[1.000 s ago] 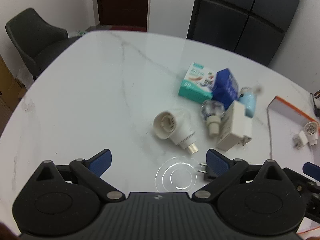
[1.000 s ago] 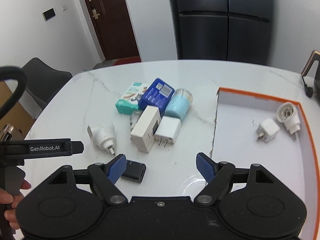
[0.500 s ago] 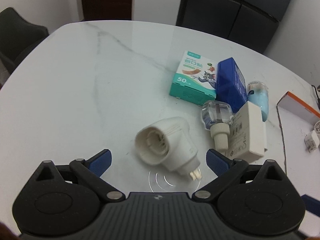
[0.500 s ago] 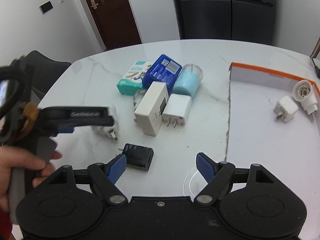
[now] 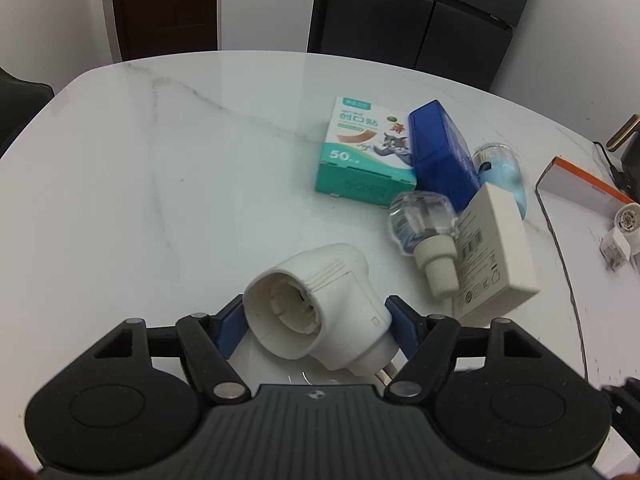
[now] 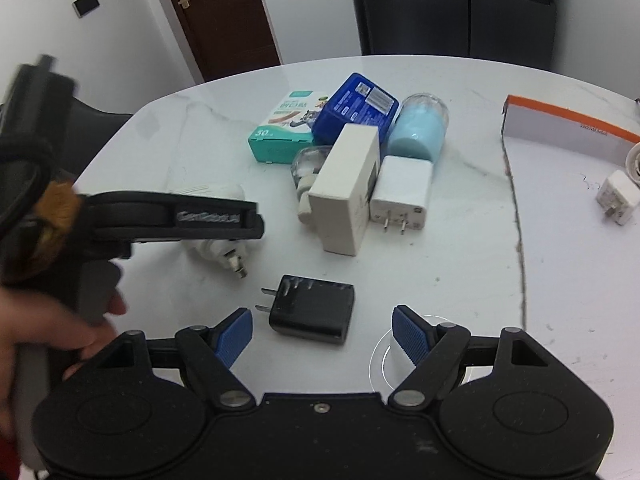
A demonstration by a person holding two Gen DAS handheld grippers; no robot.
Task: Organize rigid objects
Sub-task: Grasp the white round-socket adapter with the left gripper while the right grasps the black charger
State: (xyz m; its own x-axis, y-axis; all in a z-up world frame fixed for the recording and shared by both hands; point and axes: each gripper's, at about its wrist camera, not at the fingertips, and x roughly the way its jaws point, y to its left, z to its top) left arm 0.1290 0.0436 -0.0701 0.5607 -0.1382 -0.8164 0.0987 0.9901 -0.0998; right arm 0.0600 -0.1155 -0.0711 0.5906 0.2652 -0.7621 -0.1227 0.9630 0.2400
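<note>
A white plug-in vaporizer (image 5: pixel 320 300) lies on the marble table (image 5: pixel 160 180), its prongs pointing back toward the camera. My left gripper (image 5: pixel 316 324) is closing its jaws on it, and both blue pads touch its sides. In the right wrist view the same vaporizer (image 6: pixel 224 248) is mostly hidden behind the left gripper's black body (image 6: pixel 168 216), which a hand (image 6: pixel 60 340) holds. My right gripper (image 6: pixel 322 330) stands open just over a black charger (image 6: pixel 312 308), with its pads well clear on either side.
A cluster sits mid-table: teal plaster box (image 5: pixel 360 160), blue box (image 5: pixel 440 156), light-blue bottle (image 6: pixel 418 128), clear refill bottle (image 5: pixel 420 224), cream adapter (image 5: pixel 492 248), white charger (image 6: pixel 400 192). At right, an orange-rimmed white tray (image 6: pixel 568 124) holds a small white charger (image 6: pixel 618 198).
The left gripper came down onto the white vaporizer and its jaws narrowed from wide open to touching it. The right gripper sank and moved forward over the black charger.
</note>
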